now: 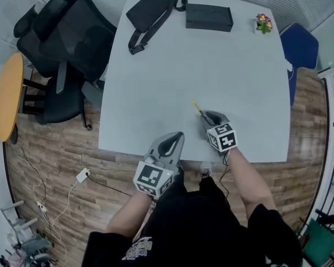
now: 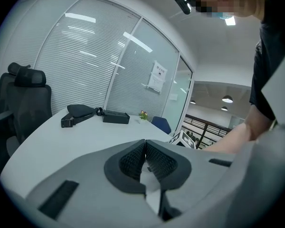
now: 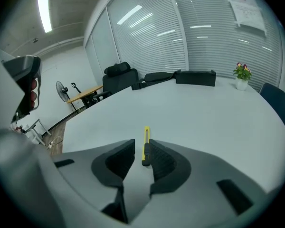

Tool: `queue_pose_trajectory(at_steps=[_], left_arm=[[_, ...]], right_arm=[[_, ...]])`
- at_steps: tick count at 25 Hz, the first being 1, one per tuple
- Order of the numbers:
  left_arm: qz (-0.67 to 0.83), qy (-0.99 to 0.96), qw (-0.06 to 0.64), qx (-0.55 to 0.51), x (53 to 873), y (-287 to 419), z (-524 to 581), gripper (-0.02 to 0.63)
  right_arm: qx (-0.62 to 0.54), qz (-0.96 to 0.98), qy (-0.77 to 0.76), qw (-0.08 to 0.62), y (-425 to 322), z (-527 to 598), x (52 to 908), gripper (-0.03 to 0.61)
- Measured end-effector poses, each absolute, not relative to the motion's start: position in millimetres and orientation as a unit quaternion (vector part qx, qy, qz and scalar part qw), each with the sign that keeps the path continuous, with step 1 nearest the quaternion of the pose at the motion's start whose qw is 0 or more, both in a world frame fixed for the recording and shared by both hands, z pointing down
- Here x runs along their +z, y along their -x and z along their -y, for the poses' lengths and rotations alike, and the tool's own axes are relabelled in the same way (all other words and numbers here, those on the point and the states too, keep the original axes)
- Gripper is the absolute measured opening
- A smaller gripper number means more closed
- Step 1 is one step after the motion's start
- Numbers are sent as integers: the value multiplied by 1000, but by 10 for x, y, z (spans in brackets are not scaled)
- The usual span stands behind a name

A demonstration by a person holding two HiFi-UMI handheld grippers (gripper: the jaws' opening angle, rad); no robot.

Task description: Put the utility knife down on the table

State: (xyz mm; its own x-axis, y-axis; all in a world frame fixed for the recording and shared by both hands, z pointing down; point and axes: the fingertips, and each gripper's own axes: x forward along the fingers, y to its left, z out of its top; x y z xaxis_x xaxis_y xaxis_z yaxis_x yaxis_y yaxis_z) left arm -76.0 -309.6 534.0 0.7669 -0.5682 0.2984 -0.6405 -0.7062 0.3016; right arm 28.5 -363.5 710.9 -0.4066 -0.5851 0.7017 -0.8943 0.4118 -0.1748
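Observation:
A slim yellow utility knife lies on the white table, near its front edge. In the right gripper view the knife sits in the gap between the jaws, close to the right-hand pad, pointing away from me. My right gripper rests low at the knife's near end, and in its own view the right gripper stands open. My left gripper hovers at the table's front edge with nothing in it. In its own view the left gripper is shut, pads touching.
At the table's far side lie a black sling bag, a black box and a small flower pot. Black office chairs stand left, a blue chair right, and an orange round table far left.

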Motion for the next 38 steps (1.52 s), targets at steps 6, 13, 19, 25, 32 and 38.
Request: queue_pose_trajectory(at_steps=[6,13,19,25,32,38], left_arm=[[338,-920,180,82,5178,613,2962,6],[357,-920,146,60,4885,269,2711,6],[401,-907,124,26,4500,124,2401,6],[451,-885,112,4,4271,238,2060,5],[478,-872,109,-6,4142,531,1668,6],[466,-879,104,-7,4101,862,1311,6]], right_arm=[[240,825,-470,200,-318,3627,6347,77],[165,865,-464,98,-568,3409,5283,3],[118,903,-412,21,-665,2917,4410,3],[82,929,-362,-9,-599,2431,3940,3],[81,938,-336,-12,-299,2066,3889,3],[89,931,-353,0,38,1681,4008,3]])
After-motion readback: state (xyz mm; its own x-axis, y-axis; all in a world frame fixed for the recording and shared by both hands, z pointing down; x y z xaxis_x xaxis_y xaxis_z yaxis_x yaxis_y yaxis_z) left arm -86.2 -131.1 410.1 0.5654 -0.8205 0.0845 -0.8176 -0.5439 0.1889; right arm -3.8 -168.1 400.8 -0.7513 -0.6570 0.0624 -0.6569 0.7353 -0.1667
